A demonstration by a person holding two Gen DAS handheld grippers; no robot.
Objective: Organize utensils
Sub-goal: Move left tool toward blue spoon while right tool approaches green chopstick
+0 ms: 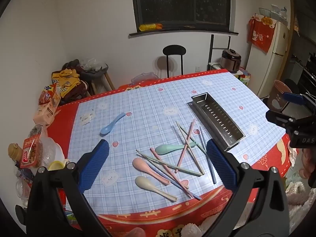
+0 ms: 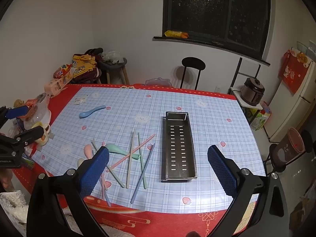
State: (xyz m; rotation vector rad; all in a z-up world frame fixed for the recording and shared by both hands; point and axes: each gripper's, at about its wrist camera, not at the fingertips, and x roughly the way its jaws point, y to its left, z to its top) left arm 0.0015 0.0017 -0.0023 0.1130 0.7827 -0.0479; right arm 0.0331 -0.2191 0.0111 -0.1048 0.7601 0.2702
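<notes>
A steel slotted utensil tray (image 1: 217,118) (image 2: 178,148) lies empty on the blue checked tablecloth (image 1: 150,102). Beside it lies a jumble of pastel chopsticks (image 1: 187,150) (image 2: 136,158) with a green spoon (image 1: 169,149) (image 2: 118,150), a pink spoon (image 1: 146,168) (image 2: 87,151) and a beige spoon (image 1: 152,186). A blue spoon (image 1: 111,125) (image 2: 90,112) lies apart at the far left. My left gripper (image 1: 158,165) is open and empty above the spoons and chopsticks. My right gripper (image 2: 158,169) is open and empty, above the tray's near end.
Snack packets, jars and plastic bags (image 1: 33,152) crowd the table's left edge. A black stool (image 2: 192,71) stands behind the table. A rice cooker (image 2: 253,92), a fridge (image 2: 296,98) and a brown bin (image 2: 290,148) stand at the right.
</notes>
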